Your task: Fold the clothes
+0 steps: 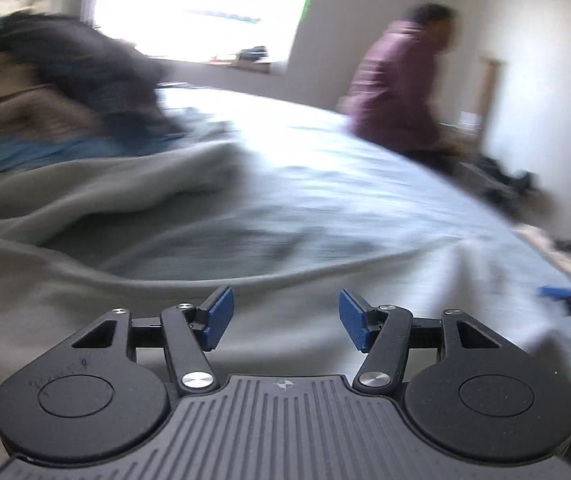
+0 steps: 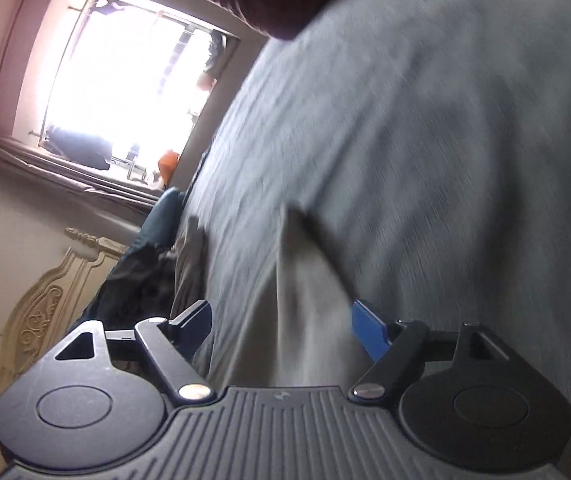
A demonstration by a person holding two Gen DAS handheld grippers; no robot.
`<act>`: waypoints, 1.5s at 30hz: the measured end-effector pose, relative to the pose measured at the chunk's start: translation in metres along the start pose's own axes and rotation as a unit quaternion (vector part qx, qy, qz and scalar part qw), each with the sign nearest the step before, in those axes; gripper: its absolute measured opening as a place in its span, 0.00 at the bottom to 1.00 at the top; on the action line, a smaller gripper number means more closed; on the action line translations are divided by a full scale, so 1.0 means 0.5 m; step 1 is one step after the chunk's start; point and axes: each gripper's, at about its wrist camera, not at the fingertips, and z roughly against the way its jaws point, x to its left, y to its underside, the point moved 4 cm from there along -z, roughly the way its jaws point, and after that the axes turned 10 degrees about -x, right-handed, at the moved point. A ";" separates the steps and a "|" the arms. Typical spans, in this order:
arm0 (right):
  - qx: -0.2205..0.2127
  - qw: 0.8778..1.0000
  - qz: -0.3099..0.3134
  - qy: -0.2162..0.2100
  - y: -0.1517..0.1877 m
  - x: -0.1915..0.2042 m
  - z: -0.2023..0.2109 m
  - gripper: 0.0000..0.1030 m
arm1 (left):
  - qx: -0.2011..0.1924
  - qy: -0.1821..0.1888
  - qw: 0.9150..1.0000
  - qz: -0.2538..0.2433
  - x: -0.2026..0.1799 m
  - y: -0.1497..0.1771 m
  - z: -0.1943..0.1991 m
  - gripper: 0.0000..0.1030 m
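A: 2 hand-held grippers, both spread, nothing pinched. Left hand-held gripper (image 1: pixel 281 320) hovers just above the grey garment (image 1: pixel 85 208), right hand-held gripper (image 2: pixel 281 332) has a fold of it between its fingers, pads not pressing.

B: Why?

A: My read: between grabs, lining up the next fold.

B: Garment?

A: Rumpled, unfolded, lying on the bed (image 1: pixel 365 184), just beside the clothes pile (image 1: pixel 65 92).

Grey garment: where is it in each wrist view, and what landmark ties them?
Left wrist: grey garment spreads over the lower left, on the bed.
Right wrist: it fills the centre and right, a fold running between the open pads.
Shared landmark: the bright window, top centre in left, upper left in right.
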 end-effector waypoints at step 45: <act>0.047 0.998 -0.028 -0.007 0.077 -0.006 -0.083 0.66 | 0.085 0.120 0.984 -0.100 -0.265 0.122 -0.146 0.56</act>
